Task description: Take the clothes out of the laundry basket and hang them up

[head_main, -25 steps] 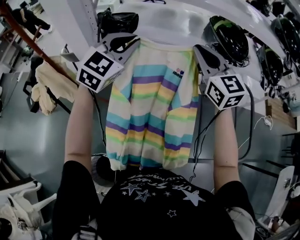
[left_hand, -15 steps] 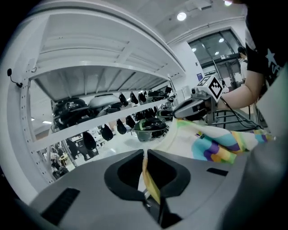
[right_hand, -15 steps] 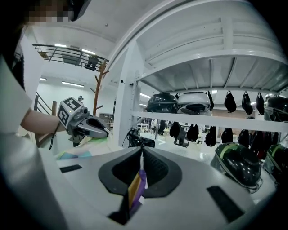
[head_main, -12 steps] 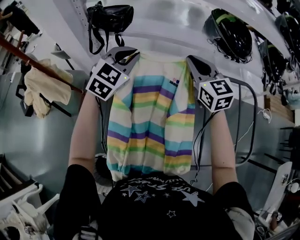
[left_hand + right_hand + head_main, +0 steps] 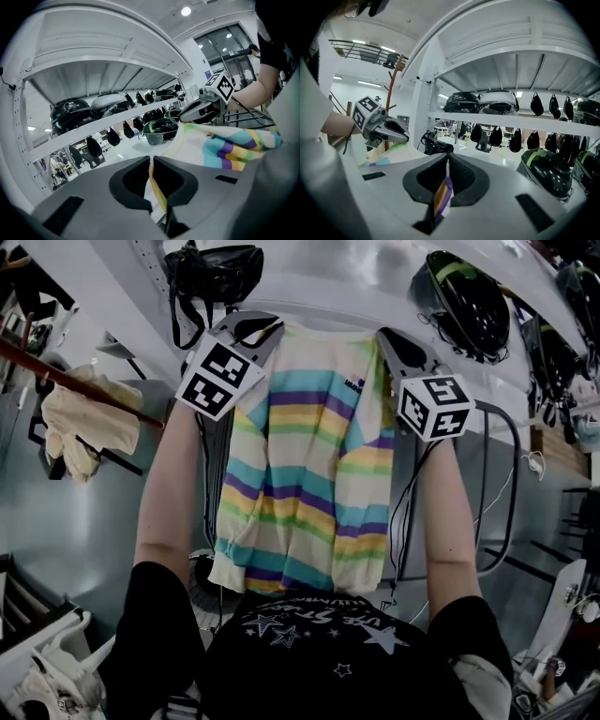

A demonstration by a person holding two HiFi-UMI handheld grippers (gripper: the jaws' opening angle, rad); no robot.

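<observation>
While head view shows the striped shirt (image 5: 300, 456) stretched in the air between left claw (image 5: 267, 329) and right claw (image 5: 384, 337), probably flattening it for hanging, left gripper view: jaws pinched on its edge. Right gripper view: same.

Shirt (image 5: 305, 465) striped cream, teal, purple, yellow, green; helmets (image 5: 459, 306) black.

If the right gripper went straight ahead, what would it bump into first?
Probably the white shelf holding helmets; the right gripper, shut on the striped shirt, looks some way off.
</observation>
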